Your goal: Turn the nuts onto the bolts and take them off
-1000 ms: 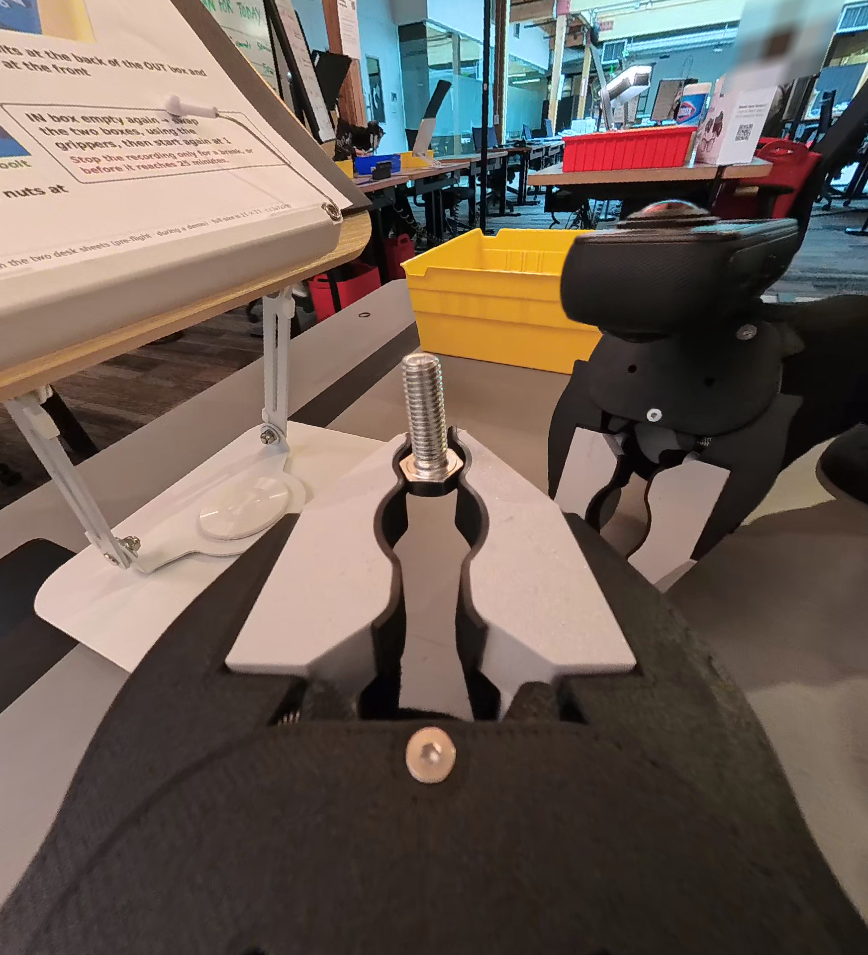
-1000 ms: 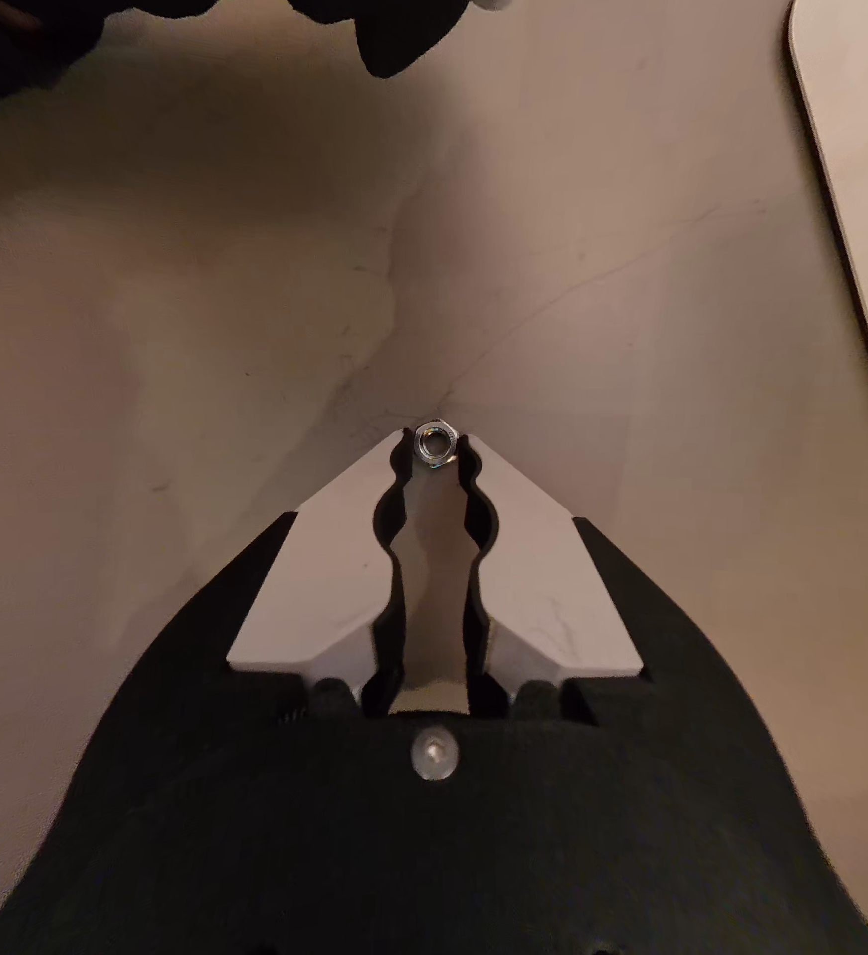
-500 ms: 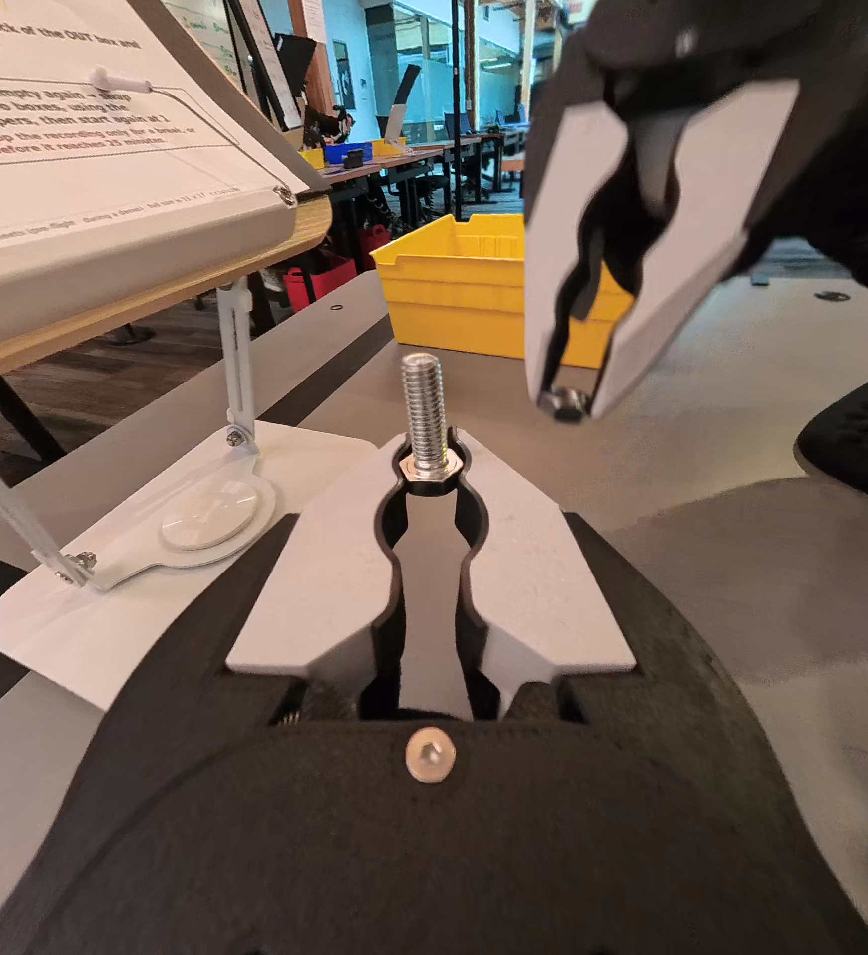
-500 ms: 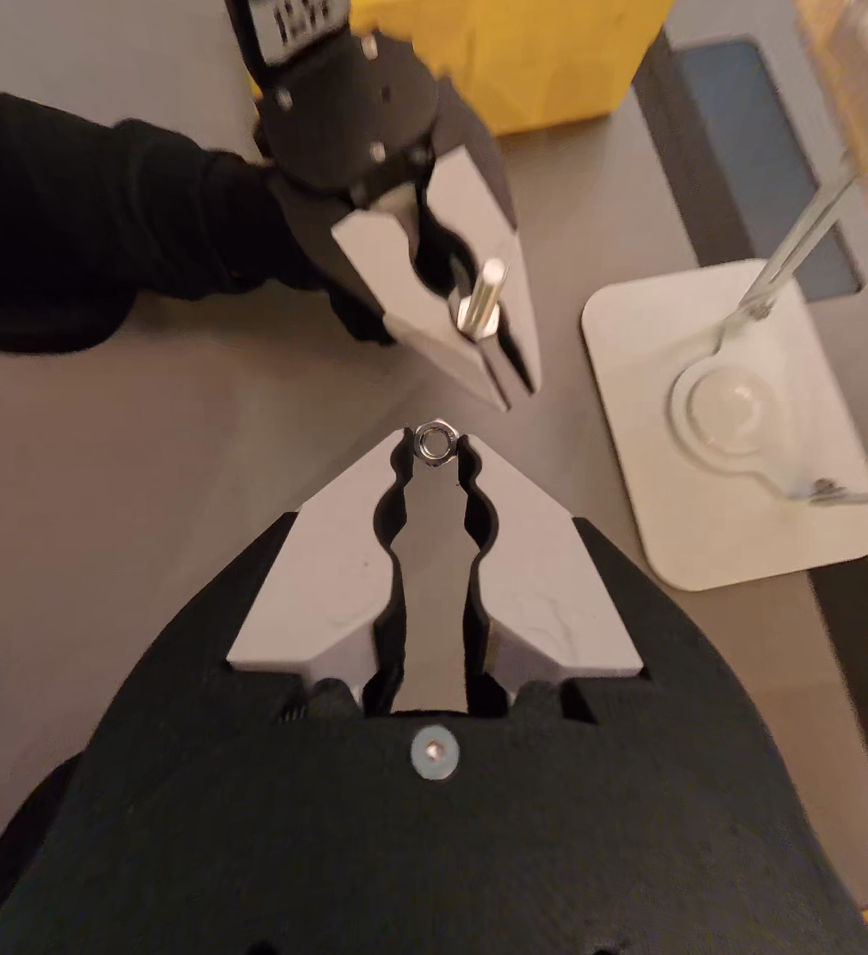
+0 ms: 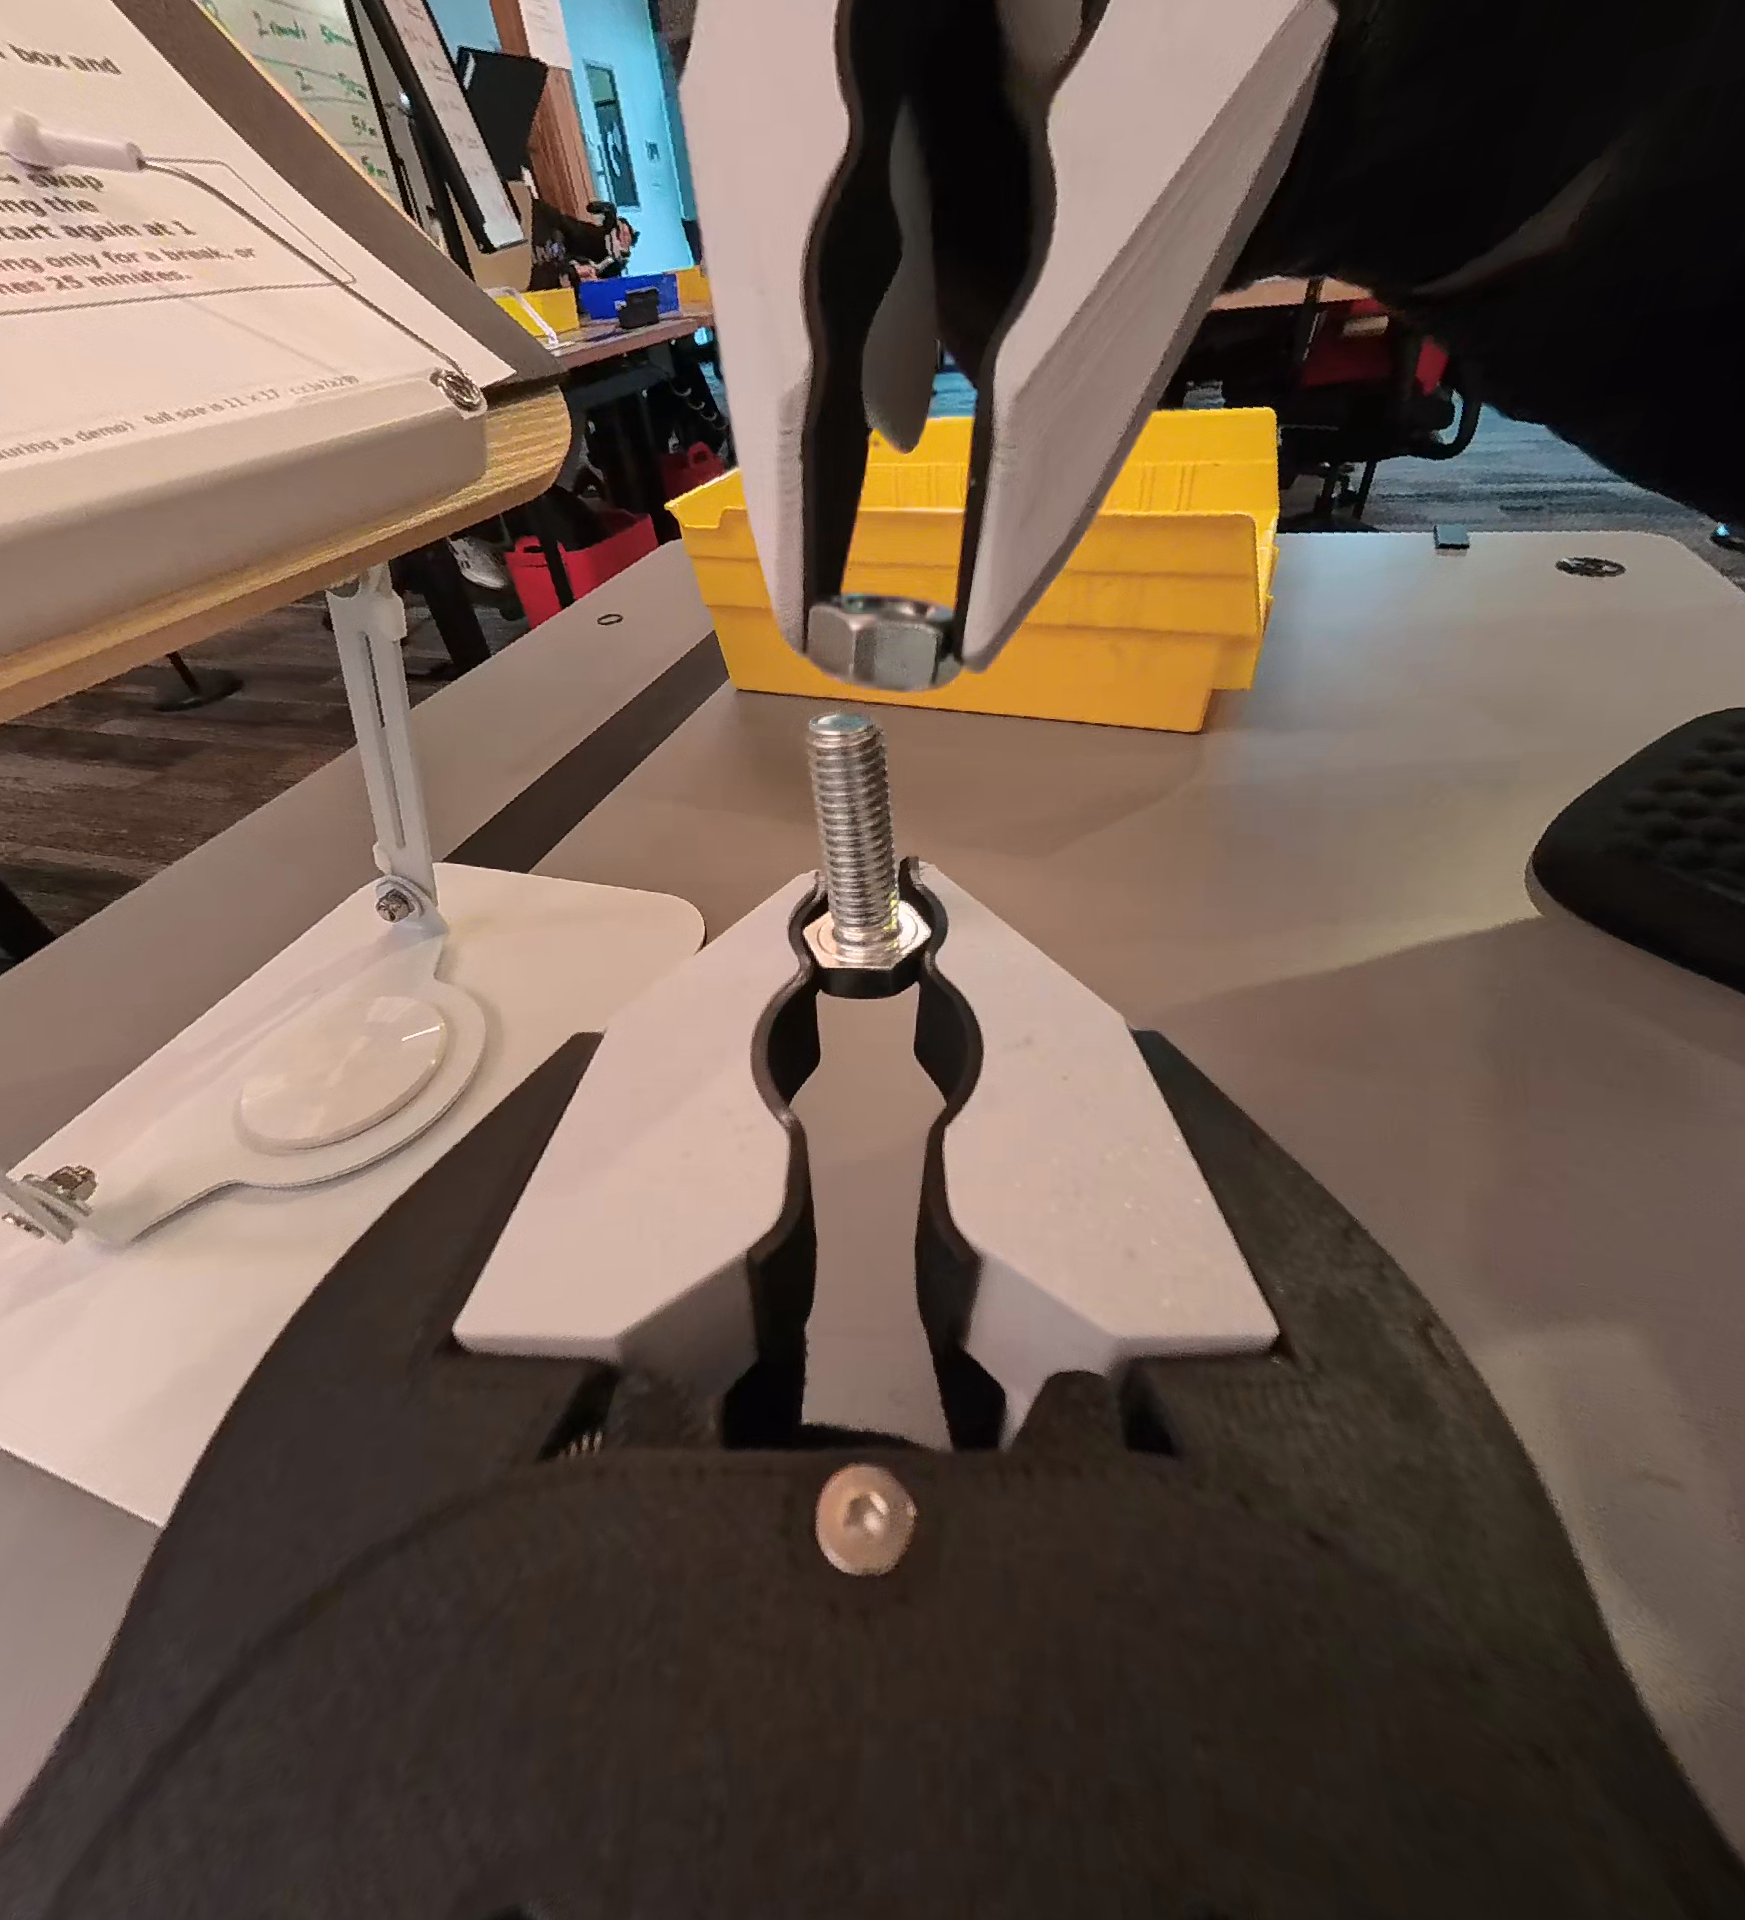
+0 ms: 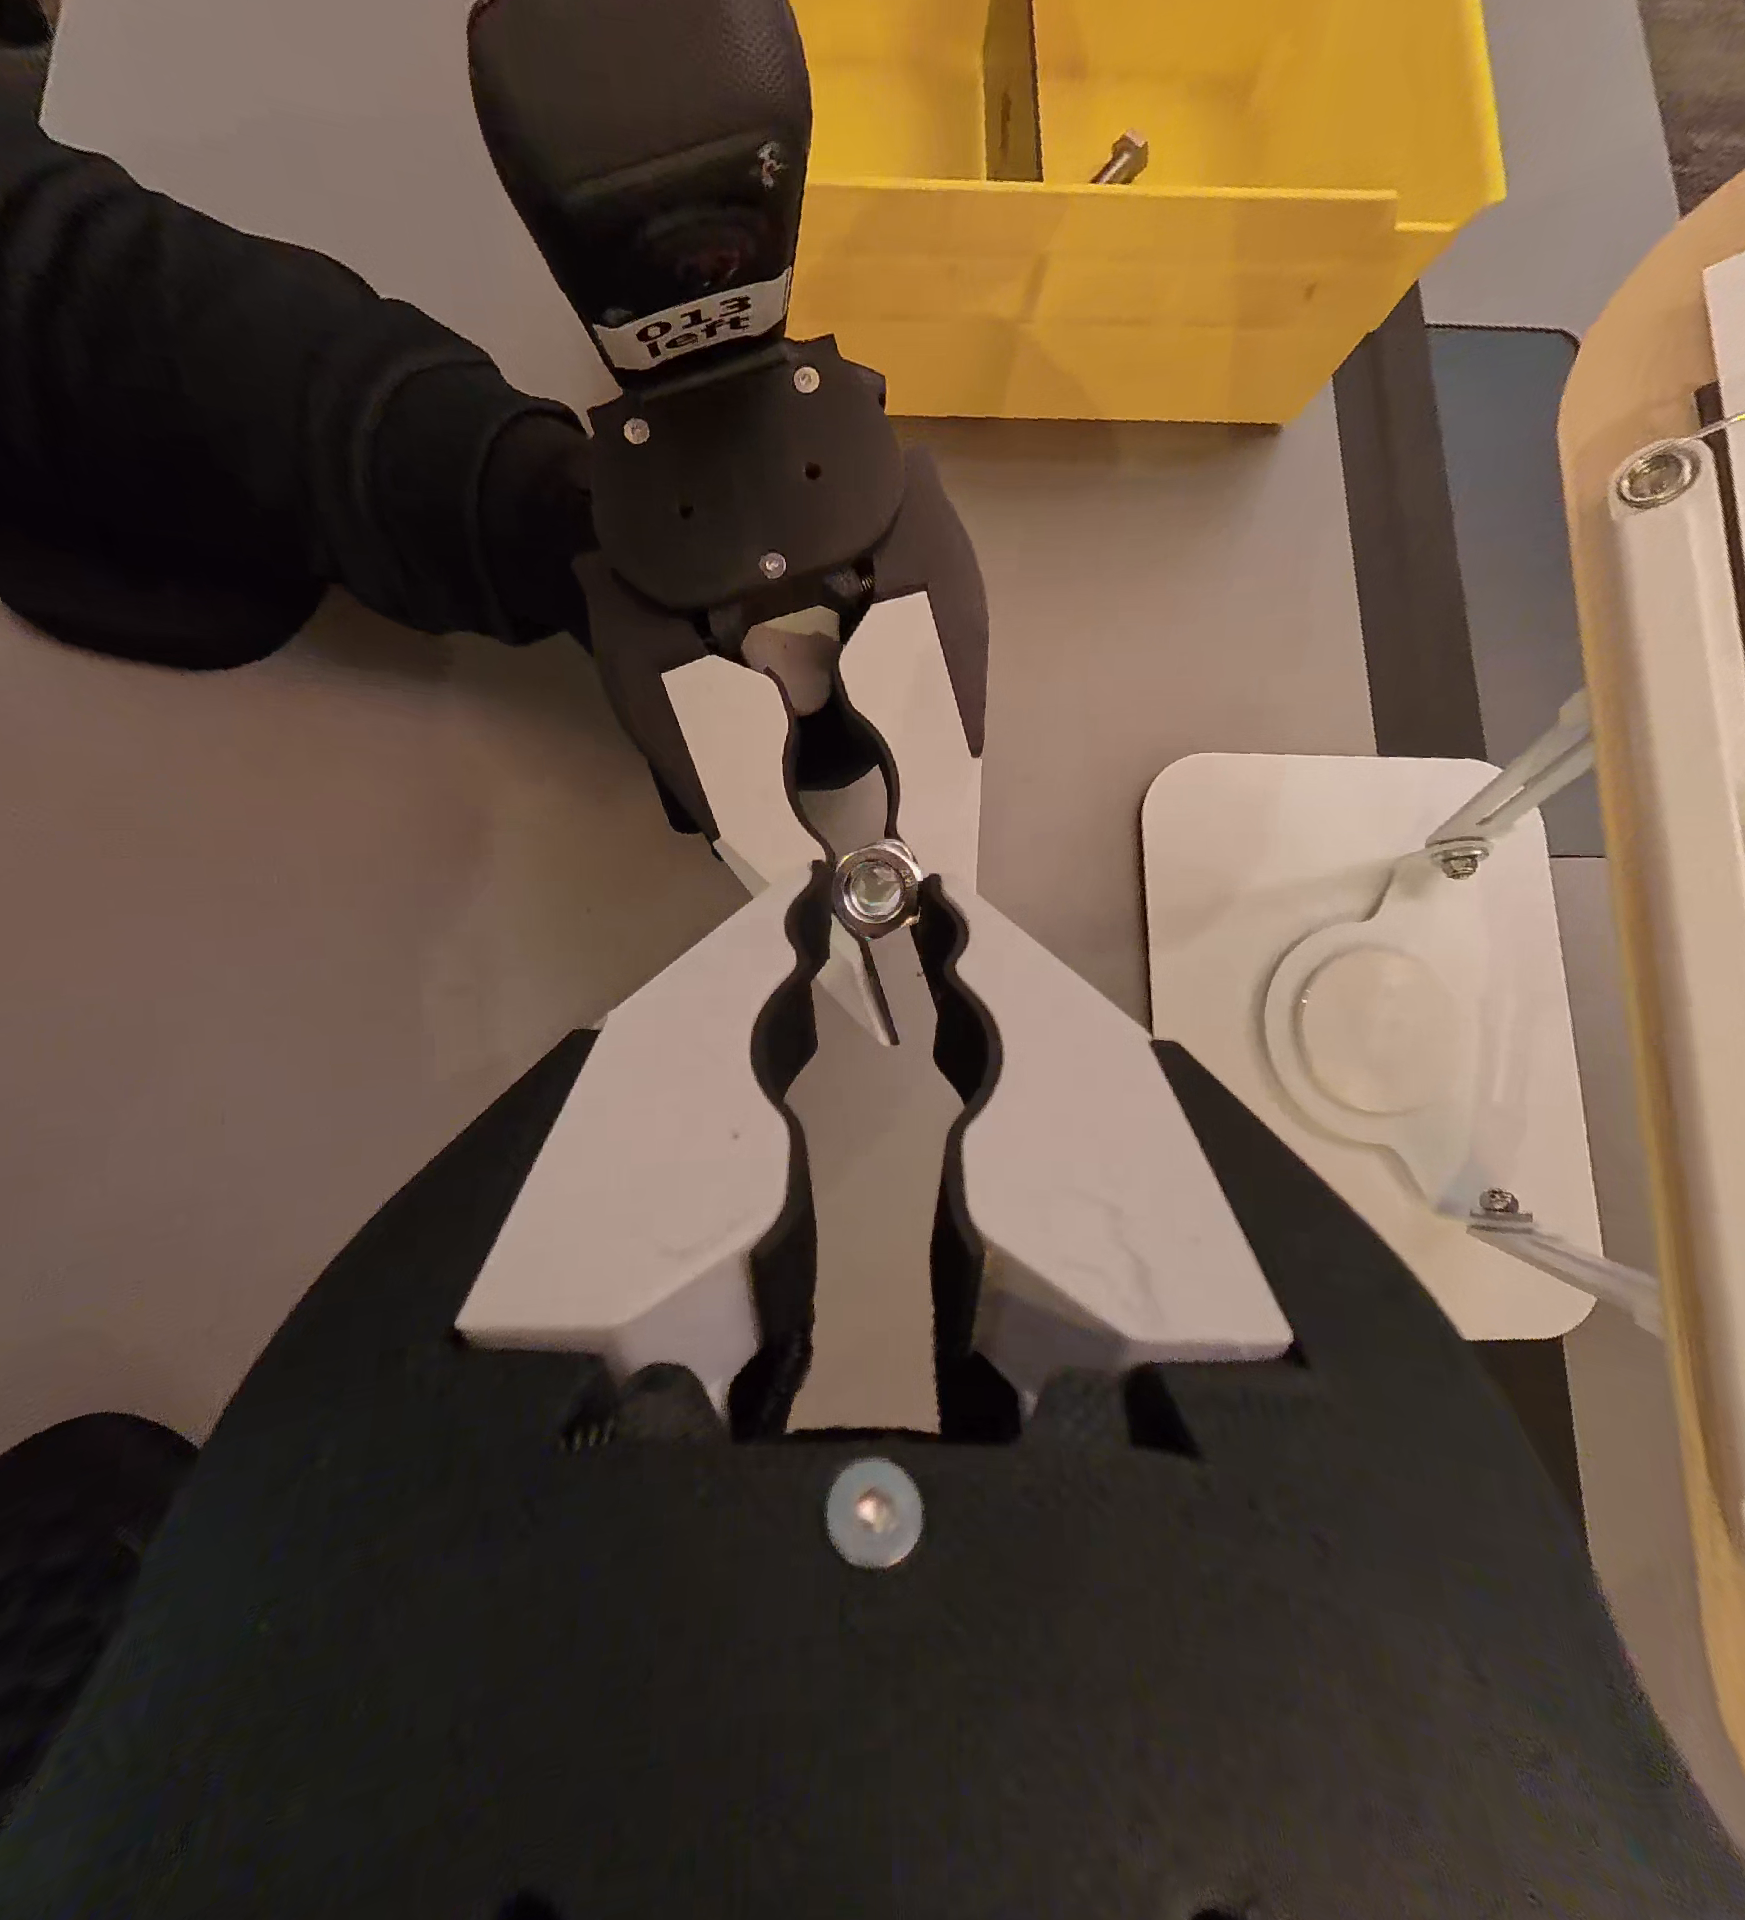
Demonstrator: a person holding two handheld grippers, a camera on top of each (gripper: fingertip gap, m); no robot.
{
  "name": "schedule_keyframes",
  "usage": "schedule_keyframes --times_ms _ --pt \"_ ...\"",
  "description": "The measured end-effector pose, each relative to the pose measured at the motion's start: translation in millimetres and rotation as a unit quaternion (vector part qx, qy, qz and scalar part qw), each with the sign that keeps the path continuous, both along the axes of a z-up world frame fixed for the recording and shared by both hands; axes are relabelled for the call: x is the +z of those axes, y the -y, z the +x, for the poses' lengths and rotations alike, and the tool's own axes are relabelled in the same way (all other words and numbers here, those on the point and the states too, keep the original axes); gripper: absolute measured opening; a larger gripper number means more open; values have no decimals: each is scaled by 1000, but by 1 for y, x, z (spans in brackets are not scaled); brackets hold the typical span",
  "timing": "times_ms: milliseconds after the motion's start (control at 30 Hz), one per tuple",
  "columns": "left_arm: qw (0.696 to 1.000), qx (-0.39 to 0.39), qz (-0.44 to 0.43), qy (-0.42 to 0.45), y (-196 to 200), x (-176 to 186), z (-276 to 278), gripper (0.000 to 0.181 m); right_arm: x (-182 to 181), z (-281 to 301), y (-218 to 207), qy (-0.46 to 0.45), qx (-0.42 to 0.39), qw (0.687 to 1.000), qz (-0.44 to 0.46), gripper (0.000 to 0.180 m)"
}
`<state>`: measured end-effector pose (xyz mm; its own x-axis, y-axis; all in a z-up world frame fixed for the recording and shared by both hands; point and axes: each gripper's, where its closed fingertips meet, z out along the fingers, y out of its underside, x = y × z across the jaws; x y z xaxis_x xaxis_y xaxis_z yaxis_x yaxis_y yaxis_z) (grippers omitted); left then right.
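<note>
My left gripper is shut on the hex head of a silver bolt, which stands upright with its threaded end up. My right gripper comes down from above and is shut on a silver hex nut. The nut hangs a short gap above the bolt's tip, apart from it. In the right wrist view the nut sits between my right fingertips, and the bolt's end shows through its hole. The left gripper lies just beyond, held by a black-gloved hand.
A yellow bin stands at the back of the grey table; in the right wrist view it holds a bolt. A white stand base carries a tilted instruction board at left. A black pad lies right. Left tips to right tips: about 6 cm.
My right gripper has swung up from facing the table and moved over the left gripper, bringing the nut from the right to just above the bolt's tip. The left gripper stayed nearly still.
</note>
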<state>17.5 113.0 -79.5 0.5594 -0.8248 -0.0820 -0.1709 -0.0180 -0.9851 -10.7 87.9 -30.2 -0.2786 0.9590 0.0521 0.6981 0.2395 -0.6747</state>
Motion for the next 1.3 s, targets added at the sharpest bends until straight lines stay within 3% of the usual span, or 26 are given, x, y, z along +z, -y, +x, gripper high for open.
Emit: schedule_keyframes --times_ms 967,1300 --pt "1000 -13 -5 -22 3 -10 8 11 -13 2 2 95 139 985 38 15" --pt "1000 4 -9 -30 -3 -14 7 11 -17 3 -4 102 62 993 12 15"
